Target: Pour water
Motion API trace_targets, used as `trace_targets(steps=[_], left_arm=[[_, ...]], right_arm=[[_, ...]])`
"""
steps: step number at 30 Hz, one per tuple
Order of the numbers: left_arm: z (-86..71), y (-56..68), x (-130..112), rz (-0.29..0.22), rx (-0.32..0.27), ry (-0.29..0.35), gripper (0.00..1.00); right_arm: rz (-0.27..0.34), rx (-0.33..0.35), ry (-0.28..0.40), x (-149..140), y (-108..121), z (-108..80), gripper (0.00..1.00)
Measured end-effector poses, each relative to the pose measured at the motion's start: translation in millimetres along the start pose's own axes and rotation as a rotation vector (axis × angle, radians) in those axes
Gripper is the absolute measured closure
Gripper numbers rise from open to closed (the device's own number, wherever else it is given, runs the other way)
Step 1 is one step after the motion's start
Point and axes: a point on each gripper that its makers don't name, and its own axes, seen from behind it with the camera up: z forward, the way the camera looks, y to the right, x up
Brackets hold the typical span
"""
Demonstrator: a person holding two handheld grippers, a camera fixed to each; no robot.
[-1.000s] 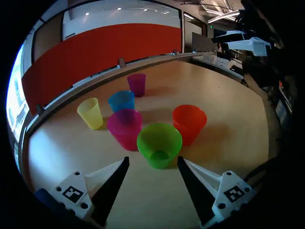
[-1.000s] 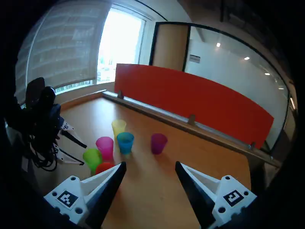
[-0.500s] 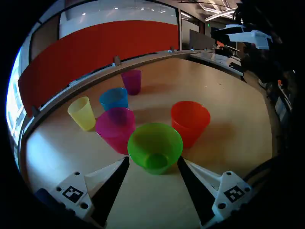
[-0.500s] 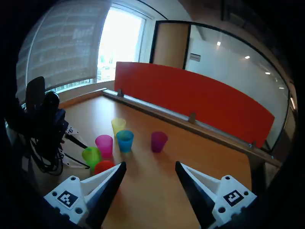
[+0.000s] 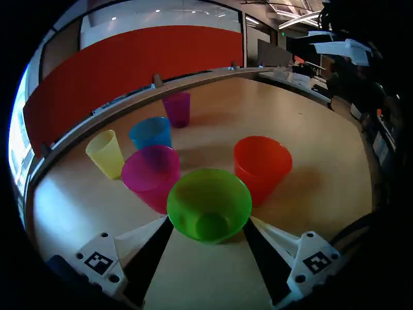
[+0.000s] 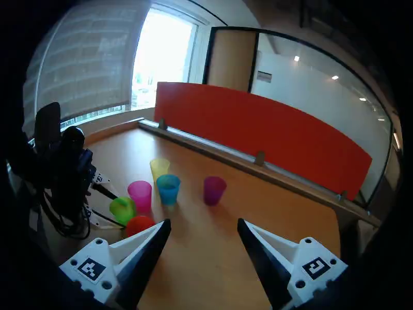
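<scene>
Several plastic cups stand on the wooden table (image 5: pixel 320 155). In the left gripper view the green cup (image 5: pixel 209 204) sits between the tips of my left gripper (image 5: pixel 206 221), which is open; whether the fingers touch the cup I cannot tell. Behind it stand a pink cup (image 5: pixel 151 175), a red cup (image 5: pixel 260 163), a yellow cup (image 5: pixel 105 153), a blue cup (image 5: pixel 151 133) and a purple cup (image 5: pixel 177 108). My right gripper (image 6: pixel 203 223) hangs open above the table with nothing between its fingers. In the right gripper view the green cup (image 6: pixel 123 208) shows between the left gripper's fingers (image 6: pixel 103 192).
A red partition (image 5: pixel 134 57) and a raised ledge (image 5: pixel 206 76) run along the table's far edge. A dark-sleeved hand with cables (image 6: pixel 64 181) holds the left gripper. In the right gripper view the red cup (image 6: pixel 138 225) stands close to the right gripper's left finger (image 6: pixel 149 248).
My left gripper has moved forward, so the green cup now lies between its fingertips. The right gripper has hardly moved.
</scene>
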Motion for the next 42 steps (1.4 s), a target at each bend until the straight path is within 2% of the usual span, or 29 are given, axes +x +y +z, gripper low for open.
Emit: trace_targets(steps=[8, 11, 16, 24, 33, 42], left_arm=[[0.5, -1.9, 4, -0.023, -0.001, 0.010, 0.07], [0.8, -2.3, 4, -0.030, -0.002, 0.008, 0.10], [1.7, -3.4, 3, -0.018, 0.007, 0.006, 0.18], [-0.4, -1.1, 6, -0.009, 0.007, 0.006, 0.19], [-22.6, -1.0, 20, -0.055, 0.025, 0.034, 0.19], [-62.9, -11.4, 37, -0.097, 0.092, 0.058, 0.19]], right_arm=[[0.004, -0.001, -0.002, -2, 1, 1.3, 0.00], [0.007, -0.001, -0.002, -3, 2, 1.8, 0.00], [0.007, -0.002, -0.001, -3, 3, 2.4, 0.00], [0.009, 0.000, 0.001, -3, 5, 4.2, 0.00], [0.006, 0.015, 0.012, 0, 3, 12.2, 0.00], [-0.009, 0.053, 0.025, 7, -4, 31.9, 0.00]])
